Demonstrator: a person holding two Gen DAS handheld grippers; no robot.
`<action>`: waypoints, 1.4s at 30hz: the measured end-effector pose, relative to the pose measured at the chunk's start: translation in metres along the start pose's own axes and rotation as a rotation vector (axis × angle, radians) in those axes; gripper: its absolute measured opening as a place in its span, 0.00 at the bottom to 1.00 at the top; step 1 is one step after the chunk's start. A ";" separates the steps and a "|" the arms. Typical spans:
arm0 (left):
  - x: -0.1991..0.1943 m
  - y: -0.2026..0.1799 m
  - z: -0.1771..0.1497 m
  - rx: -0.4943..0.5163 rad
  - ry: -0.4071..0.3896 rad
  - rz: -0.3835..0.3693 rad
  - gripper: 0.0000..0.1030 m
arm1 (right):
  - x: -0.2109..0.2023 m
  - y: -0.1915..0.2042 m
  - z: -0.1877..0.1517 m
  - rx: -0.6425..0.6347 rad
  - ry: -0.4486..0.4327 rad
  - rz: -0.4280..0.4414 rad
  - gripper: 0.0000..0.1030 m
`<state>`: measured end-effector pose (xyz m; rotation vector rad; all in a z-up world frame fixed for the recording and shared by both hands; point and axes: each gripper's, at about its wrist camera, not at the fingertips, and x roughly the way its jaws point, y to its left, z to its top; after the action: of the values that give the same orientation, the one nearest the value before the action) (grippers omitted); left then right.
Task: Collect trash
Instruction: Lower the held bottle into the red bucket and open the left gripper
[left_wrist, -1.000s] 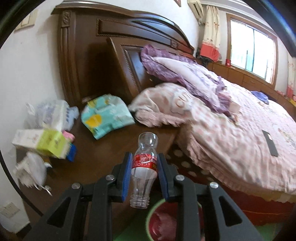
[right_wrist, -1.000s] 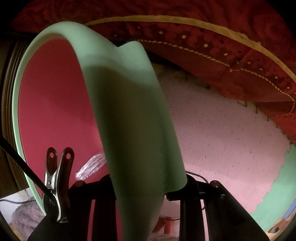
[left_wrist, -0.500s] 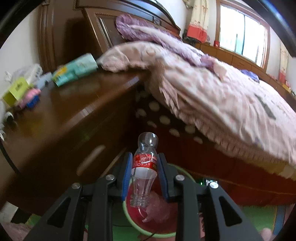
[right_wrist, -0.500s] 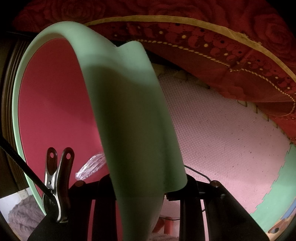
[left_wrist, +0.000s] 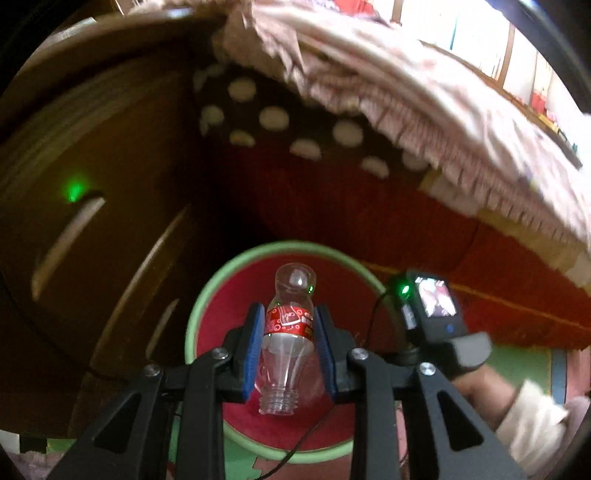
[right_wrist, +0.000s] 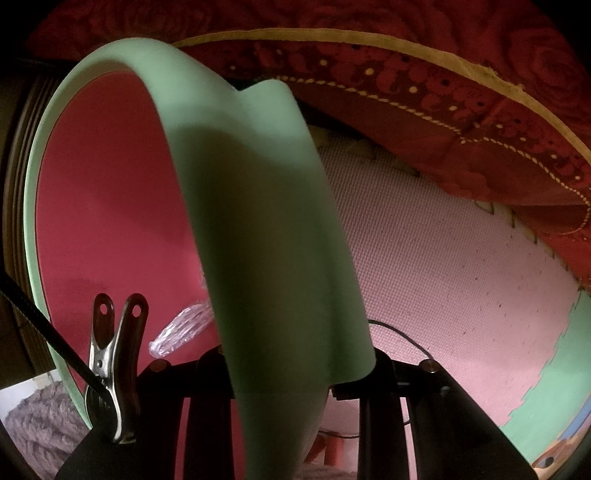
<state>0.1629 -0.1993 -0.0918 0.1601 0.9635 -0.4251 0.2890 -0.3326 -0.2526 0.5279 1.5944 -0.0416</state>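
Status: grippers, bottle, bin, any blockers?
Left gripper shut on bottle, above bin. Right gripper shut on bin rim. Nothing in the way.

Black claw (left_wrist: 289, 350), blue pads (left_wrist: 248, 354)

The left wrist view looks steeply down from above onto the green-rimmed bin (left_wrist: 207, 295) at lower centre, bed at upper right. The right wrist view sits right against that bin's rim (right_wrist: 258, 221), facing down. Both share the bin's red inside.
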 end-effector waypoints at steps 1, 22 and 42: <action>0.005 0.001 -0.004 0.004 0.009 -0.002 0.28 | 0.000 0.000 0.000 0.000 0.000 0.000 0.26; 0.100 0.020 -0.058 -0.039 0.247 -0.016 0.25 | 0.000 0.000 0.000 0.000 -0.001 0.001 0.26; 0.109 0.023 -0.062 -0.057 0.264 0.025 0.26 | -0.001 0.000 0.001 0.001 -0.001 0.002 0.26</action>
<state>0.1796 -0.1891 -0.2176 0.1790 1.2308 -0.3586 0.2897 -0.3333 -0.2520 0.5302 1.5926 -0.0406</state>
